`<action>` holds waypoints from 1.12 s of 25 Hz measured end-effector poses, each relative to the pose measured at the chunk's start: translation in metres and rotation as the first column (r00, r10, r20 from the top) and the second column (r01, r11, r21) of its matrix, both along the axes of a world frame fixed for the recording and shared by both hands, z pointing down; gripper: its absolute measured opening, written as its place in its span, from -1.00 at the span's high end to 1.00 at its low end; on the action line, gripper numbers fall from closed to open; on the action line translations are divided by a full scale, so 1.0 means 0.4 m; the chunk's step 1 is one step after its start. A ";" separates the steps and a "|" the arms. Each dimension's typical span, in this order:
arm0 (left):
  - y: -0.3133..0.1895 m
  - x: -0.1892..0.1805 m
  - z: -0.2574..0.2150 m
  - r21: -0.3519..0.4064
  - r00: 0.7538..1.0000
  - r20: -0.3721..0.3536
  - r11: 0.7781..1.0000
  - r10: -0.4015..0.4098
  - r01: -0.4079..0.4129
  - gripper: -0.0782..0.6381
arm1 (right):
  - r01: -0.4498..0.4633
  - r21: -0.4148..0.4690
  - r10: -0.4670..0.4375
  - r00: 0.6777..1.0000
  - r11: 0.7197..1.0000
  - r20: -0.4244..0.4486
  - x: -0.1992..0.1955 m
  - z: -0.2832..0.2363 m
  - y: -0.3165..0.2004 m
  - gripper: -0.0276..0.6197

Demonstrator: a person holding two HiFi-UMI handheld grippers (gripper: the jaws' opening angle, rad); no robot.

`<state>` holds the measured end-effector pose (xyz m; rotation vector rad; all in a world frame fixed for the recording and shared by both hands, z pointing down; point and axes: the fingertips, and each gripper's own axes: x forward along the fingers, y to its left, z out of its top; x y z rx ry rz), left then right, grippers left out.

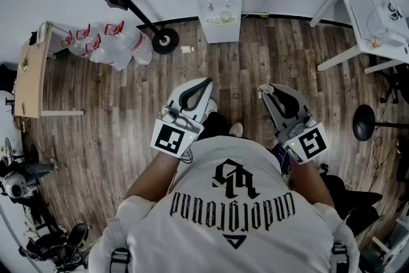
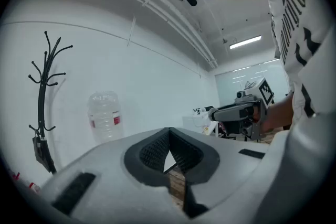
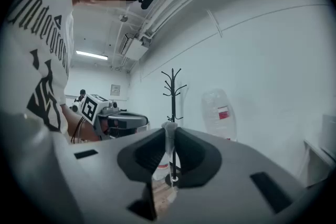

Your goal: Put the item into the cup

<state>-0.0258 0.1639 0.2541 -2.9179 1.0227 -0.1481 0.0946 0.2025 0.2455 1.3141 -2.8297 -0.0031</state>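
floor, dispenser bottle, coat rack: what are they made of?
Floor: wood-look planks, matt, with grain and seams showing; possibly laminate.
Dispenser bottle: clear plastic, see-through with ribbed walls.
Coat rack: probably black-painted metal, judging by its thin pole and hooks.

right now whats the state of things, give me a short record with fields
left gripper: shut, nothing between the jaws
right gripper: shut on a small pale item
cup: not in any view
floor: wood planks
ahead: water dispenser against the wall, coat rack to its left in the head view
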 end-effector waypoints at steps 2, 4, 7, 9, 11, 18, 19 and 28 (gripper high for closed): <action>-0.015 -0.002 -0.003 0.002 1.000 0.000 1.000 -0.002 0.002 0.76 | -0.001 -0.002 0.001 1.000 1.000 0.004 0.000 -0.002 -0.015 0.73; -0.032 -0.003 -0.003 0.002 1.000 -0.001 1.000 -0.003 0.003 0.76 | 0.002 -0.001 -0.002 1.000 1.000 0.008 -0.001 -0.004 -0.030 0.73; -0.059 -0.001 0.001 -0.002 1.000 -0.007 1.000 -0.002 0.002 0.76 | 0.005 -0.003 -0.005 1.000 1.000 0.012 -0.007 -0.001 -0.056 0.73; -0.080 -0.001 0.003 -0.001 1.000 -0.009 1.000 0.002 -0.002 0.76 | 0.006 -0.008 -0.006 1.000 1.000 0.011 -0.012 0.003 -0.078 0.73; -0.106 -0.006 0.006 -0.001 1.000 -0.010 1.000 0.004 -0.004 0.76 | 0.007 -0.011 -0.007 1.000 1.000 0.011 -0.019 0.007 -0.103 0.73; -0.234 -0.052 0.017 -0.021 1.000 -0.019 1.000 0.010 -0.010 0.76 | 0.023 -0.013 -0.023 0.999 1.000 0.024 -0.068 0.008 -0.228 0.73; -0.257 -0.059 0.017 -0.022 1.000 -0.019 1.000 0.013 -0.013 0.76 | 0.023 -0.011 -0.023 0.999 1.000 0.022 -0.076 0.006 -0.251 0.72; -0.458 -0.167 0.000 -0.022 0.999 -0.021 0.999 0.032 -0.033 0.76 | -0.019 -0.025 0.019 1.000 0.999 0.008 -0.156 -0.001 -0.460 0.72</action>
